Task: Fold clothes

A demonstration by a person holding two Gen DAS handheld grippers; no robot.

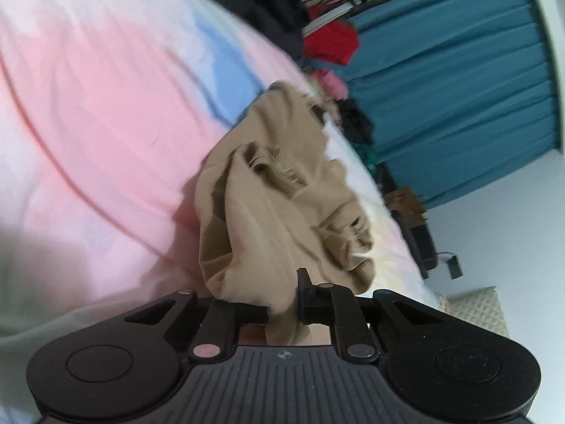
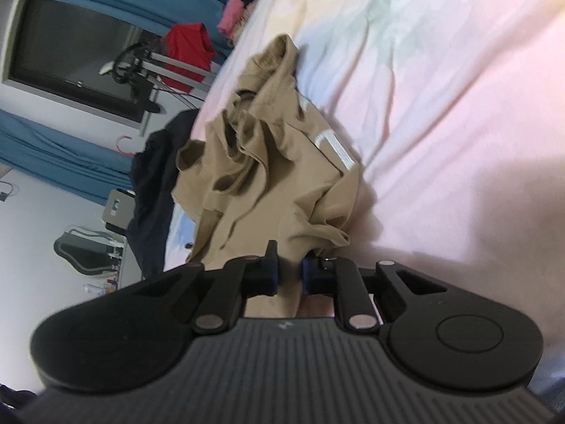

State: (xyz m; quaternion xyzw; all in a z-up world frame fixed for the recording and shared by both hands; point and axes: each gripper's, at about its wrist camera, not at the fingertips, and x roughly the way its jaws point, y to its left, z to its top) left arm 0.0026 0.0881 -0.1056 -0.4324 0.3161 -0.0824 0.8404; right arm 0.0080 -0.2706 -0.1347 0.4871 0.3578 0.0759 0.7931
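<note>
We saw a bed (image 1: 88, 113) w/ pink-and-pastel sheet, teal curtains (image 1: 459, 106) behind, a dark window (image 2: 70, 63), white wall (image 1: 512, 229), red garment (image 2: 187, 53) on a rack, misc clothes piled at bed's edge.

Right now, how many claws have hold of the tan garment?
2. The left claw pinches one edge of the tan garment and the right claw pinches another. The rest lies crumpled on the pink sheet.

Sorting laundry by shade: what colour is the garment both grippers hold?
Tan garment, clearest in right wrist view.
</note>
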